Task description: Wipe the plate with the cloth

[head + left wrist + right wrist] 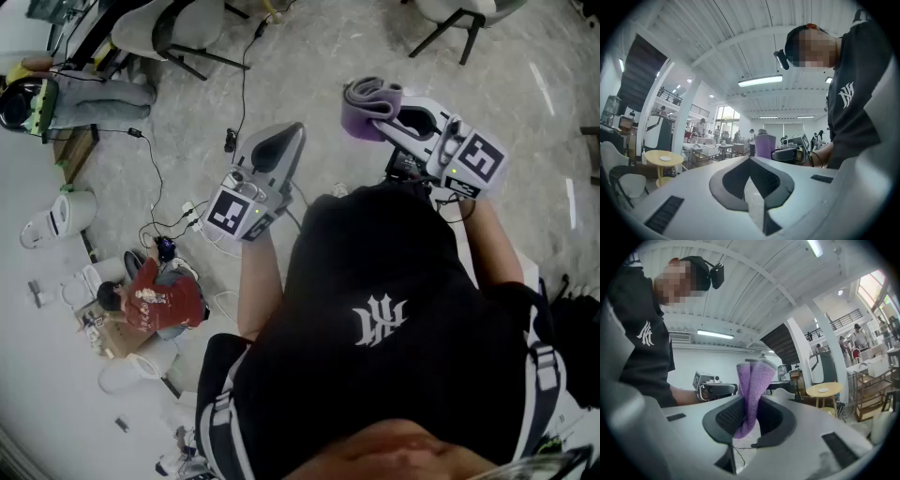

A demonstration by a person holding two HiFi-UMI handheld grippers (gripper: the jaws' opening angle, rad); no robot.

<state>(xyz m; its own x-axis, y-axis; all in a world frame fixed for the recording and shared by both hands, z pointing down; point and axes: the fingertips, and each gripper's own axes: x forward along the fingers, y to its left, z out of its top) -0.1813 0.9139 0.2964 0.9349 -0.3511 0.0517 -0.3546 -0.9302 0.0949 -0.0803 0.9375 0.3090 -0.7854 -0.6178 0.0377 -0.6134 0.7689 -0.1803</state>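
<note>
It is daylight-bright all round. In the head view the pale floor (319, 66) is evenly lit, with soft shadows under the chairs (178, 28) and white glare streaks (542, 87) at the far right. Seen from my left tongs (750, 160) and right tongs (749, 401), the ceiling strip lights (760, 80) burn white and the far windows (724, 113) wash out. Both views bend hard toward black corners. The tongs' near shells are soft, the purple cloth (752, 390) sharp.

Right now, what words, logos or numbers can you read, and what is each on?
"NY": white interlocked monogram on the person's black shirt.
Marker cubes on the left gripper and right gripper: square patterns, no letters.
Print on the bystander's red shirt: too small to read.
</note>
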